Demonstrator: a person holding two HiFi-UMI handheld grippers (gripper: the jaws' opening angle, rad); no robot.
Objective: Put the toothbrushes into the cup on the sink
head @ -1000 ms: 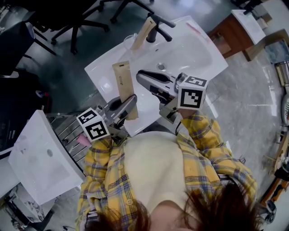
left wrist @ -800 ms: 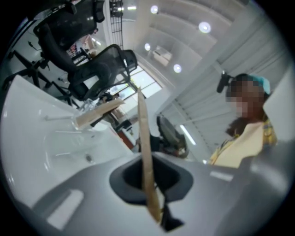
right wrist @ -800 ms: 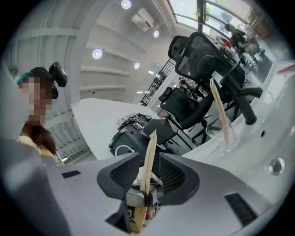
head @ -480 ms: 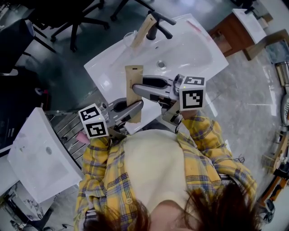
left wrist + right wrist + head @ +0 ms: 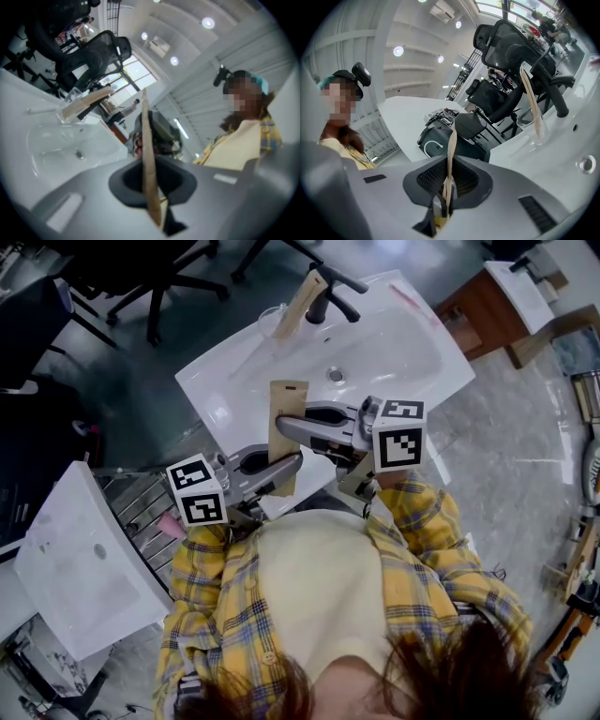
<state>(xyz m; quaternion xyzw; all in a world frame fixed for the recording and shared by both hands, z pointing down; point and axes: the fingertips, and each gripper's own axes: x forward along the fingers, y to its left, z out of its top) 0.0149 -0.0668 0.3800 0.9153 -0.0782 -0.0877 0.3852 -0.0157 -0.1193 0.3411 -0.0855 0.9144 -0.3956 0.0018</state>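
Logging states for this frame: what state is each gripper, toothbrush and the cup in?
left gripper: shut on held toothbrush
right gripper: shut on held toothbrush
cup: upright on sink, holds one toothbrush
held toothbrush: wrapped, over sink, outside cup
other toothbrush: wrapped, leaning in cup

Two wrapped toothbrushes [image 5: 287, 397] [image 5: 302, 304], one clear cup [image 5: 270, 324], one black faucet [image 5: 328, 292]. Two white sinks [image 5: 412, 343] [image 5: 66, 587]. Two grippers [image 5: 292, 463] [image 5: 286, 423], each with one marker cube [image 5: 199, 505] [image 5: 400, 442].
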